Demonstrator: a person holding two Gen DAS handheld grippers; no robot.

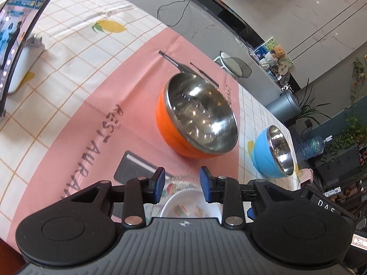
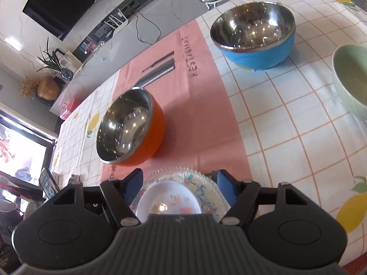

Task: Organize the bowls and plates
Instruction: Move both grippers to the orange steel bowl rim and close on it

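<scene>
Bench [image 2: 286, 123] covered in a white checked cloth printed with lemons, filling both wrist views. Across its middle, a pink placemat [image 2: 206, 105] printed with cutlery and the word RESTAURANT. On the placemat, an orange bowl [image 1: 183, 128] with a shiny steel inside, upright, standing just beyond both grippers. Well apart to the right on the checked cloth, off the mat, a blue bowl [image 2: 257, 39] of the same steel-lined kind, also upright. At the far right edge of the right wrist view, part of a pale green bowl [image 2: 348, 80], cut off by the frame. Nearest of all, on the near end of the mat, a clear patterned glass plate [image 2: 201, 183] carrying a smaller white dish [image 2: 167, 197] with coloured prints, partly hidden under the gripper bodies. At the far left of the left wrist view, a lit phone [image 1: 16, 39] propped on a white stand. Left gripper [image 1: 182, 184] hovering over the near plate, blue pads moderately apart, nothing between them. Right gripper [image 2: 179, 184] spread wider, pads to either side of the glass plate, contact with its rim impossible to tell, nothing clearly held.
</scene>
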